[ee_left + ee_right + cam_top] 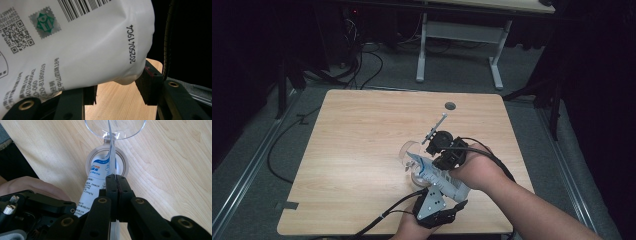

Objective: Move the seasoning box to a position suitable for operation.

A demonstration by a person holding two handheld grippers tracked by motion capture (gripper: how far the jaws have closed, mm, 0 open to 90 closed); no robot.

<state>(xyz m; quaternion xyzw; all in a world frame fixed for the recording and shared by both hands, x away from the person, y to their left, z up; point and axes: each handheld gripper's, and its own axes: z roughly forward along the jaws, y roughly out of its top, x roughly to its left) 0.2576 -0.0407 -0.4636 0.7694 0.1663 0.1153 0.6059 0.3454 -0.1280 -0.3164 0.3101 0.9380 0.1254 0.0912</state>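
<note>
With the left gripper [447, 187] clamped on the white printed plastic pouch [82, 42] and the right gripper [116, 178] pinched shut on its top edge, a jerk tips the clear stemmed plastic glass [411, 152] near the worktop's [362, 150] front edge.

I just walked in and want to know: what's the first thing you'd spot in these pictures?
First, the white tube with blue print, held near the front edge of the wooden table. The left gripper grips its fat end, and the right gripper pinches its flat end shut. Next to them a clear plastic cup lies on its side, with a roll of tape on the table under the tube.
</note>
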